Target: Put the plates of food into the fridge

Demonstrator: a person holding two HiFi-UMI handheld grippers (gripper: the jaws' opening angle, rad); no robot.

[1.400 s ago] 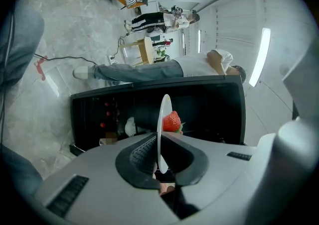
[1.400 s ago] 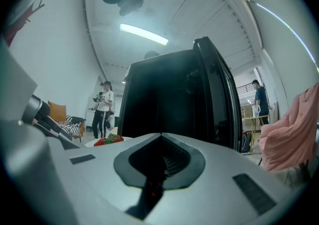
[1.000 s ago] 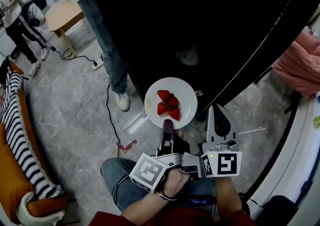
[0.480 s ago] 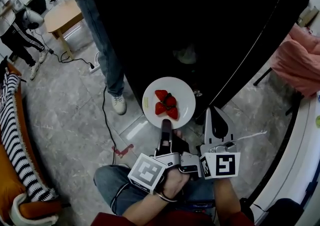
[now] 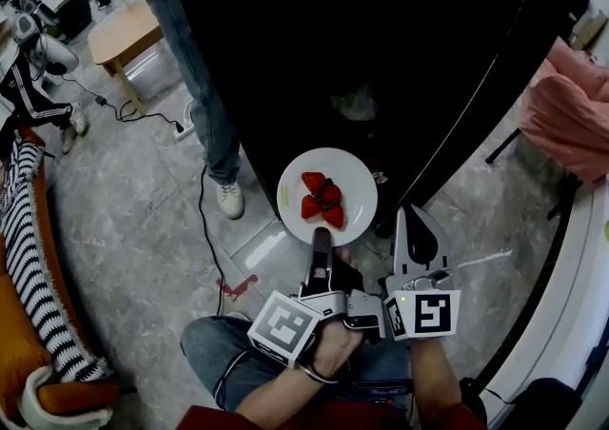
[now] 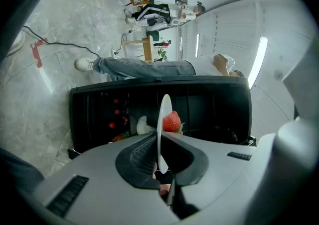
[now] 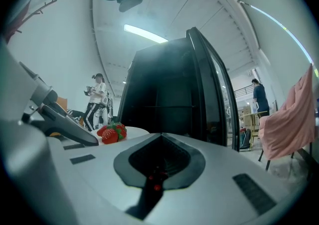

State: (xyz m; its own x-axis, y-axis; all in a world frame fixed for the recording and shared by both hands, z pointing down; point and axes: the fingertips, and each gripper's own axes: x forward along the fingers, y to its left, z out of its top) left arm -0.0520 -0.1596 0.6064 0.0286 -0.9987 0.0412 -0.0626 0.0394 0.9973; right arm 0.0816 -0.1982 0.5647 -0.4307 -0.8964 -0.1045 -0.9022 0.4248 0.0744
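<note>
Left gripper [image 5: 320, 236] pinches the near rim of a white plate [image 5: 297, 198] w/ strawberries [image 5: 323, 200], held level just in front of the black fridge [image 5: 381, 48], plate still outside it. Right gripper [image 5: 416, 228], jaws pressed together on nothing, sits just beside the left, tip near the plate's edge. Fridge interior too dark to read: shelves faint, a few red and pale items inside can't be identified. Bystander's leg [image 5: 195, 67] in jeans, beside the fridge, is cut off by the frame's top edge.
</note>
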